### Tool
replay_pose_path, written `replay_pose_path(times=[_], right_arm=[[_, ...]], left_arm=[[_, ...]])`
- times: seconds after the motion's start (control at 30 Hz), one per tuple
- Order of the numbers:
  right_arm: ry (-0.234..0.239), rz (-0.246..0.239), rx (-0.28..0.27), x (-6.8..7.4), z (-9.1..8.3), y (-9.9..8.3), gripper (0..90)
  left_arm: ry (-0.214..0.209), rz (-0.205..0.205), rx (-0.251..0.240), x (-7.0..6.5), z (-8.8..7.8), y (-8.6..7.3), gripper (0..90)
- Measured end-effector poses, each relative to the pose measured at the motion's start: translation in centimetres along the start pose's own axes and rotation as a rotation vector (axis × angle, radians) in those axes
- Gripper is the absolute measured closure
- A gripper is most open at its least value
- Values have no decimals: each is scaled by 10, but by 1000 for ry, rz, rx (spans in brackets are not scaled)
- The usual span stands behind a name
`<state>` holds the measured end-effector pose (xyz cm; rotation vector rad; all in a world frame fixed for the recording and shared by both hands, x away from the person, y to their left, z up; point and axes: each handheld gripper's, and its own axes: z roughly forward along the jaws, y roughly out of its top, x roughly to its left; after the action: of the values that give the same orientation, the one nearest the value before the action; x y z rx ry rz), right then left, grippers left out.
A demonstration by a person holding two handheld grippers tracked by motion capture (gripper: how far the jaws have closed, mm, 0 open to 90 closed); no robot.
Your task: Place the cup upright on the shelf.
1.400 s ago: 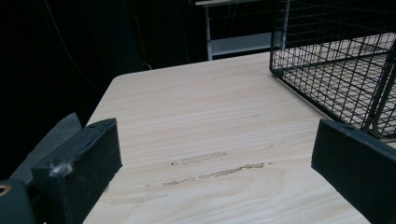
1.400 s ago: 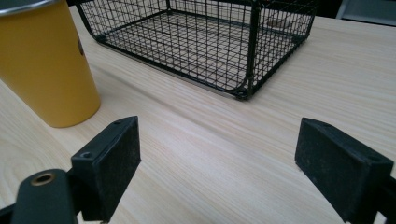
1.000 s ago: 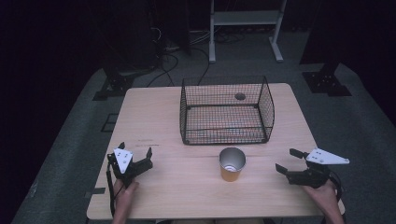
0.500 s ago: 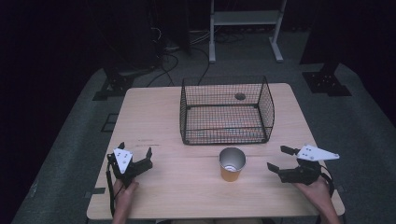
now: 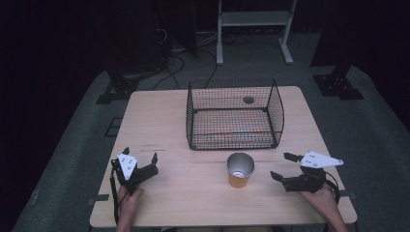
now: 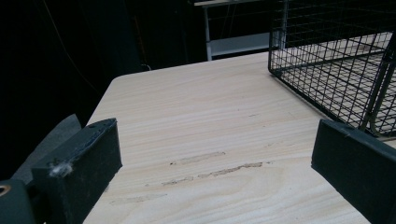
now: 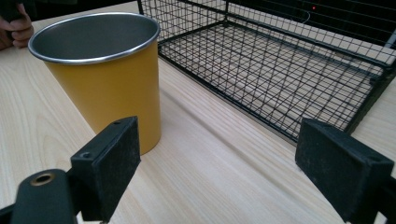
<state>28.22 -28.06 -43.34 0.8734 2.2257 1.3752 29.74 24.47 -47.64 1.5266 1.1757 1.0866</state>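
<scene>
Wooden table (image 5: 164, 121): bears all items. Wire basket (image 5: 234, 115): empty, just behind the cup. Yellow metal cup (image 5: 240, 169): upright, empty, table front-centre. Right gripper (image 5: 289, 167): jaws wide apart, has moved in toward the cup from its right over the last sec; near, not touching. Judged: approach for grasp underway. Left gripper (image 5: 141, 159): jaws apart, well left of cup, unchanged, idle.

Wooden table (image 5: 193, 125), wire basket (image 5: 234, 116), yellow cup (image 5: 240, 169)
</scene>
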Motion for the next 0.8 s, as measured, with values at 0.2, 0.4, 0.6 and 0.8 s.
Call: replay_pose_path(times=[0.2,0.4,0.6,0.8], right_arm=[[36,0,-10,8,5,3,133],[46,-9,-17,12,7,6,133],[71,-11,-26,17,8,8,132],[105,-25,-22,25,12,10,123]], left_arm=[[2,1,1,0,0,0,8],[0,4,-1,0,0,0,8],[1,2,0,0,0,0,8],[1,3,-1,0,0,0,8]])
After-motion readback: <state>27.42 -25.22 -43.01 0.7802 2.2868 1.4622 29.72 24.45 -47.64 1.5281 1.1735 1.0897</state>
